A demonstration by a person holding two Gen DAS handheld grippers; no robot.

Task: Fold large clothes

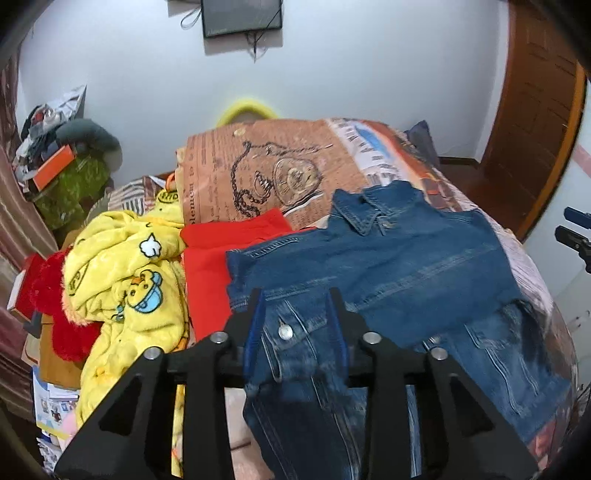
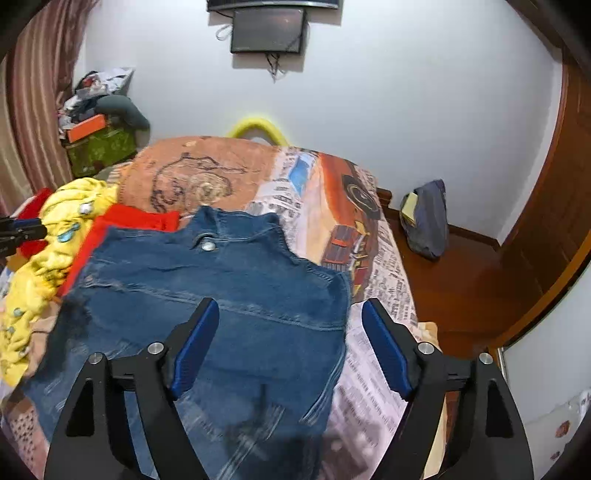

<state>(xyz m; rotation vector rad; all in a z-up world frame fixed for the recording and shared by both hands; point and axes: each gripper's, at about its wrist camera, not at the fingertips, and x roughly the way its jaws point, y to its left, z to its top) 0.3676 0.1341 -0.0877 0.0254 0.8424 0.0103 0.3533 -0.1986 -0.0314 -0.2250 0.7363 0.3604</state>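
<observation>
Denim jacket (image 1: 388,258) between left hand-held gripper (image 1: 297,295) fingers

One denim jacket (image 1: 388,258) lies spread on the one bed (image 2: 332,221), with two metal snap buttons showing on it in the left wrist view, one at 12 o'clock by the collar and one at 6 o'clock between the fingers. At 9 o'clock of the jacket lie three other garments: one red garment (image 1: 207,273), one yellow fleece with cartoon prints (image 1: 125,280) and one fuzzy red piece (image 1: 62,314). There are two grippers, left gripper (image 1: 297,299) and right gripper (image 2: 290,308), one dark screen (image 2: 269,30) on the wall at 12 o'clock, one yellow hoop (image 2: 258,127) behind the bed, and one grey bag (image 2: 426,218) on the floor at 3 o'clock.
</observation>
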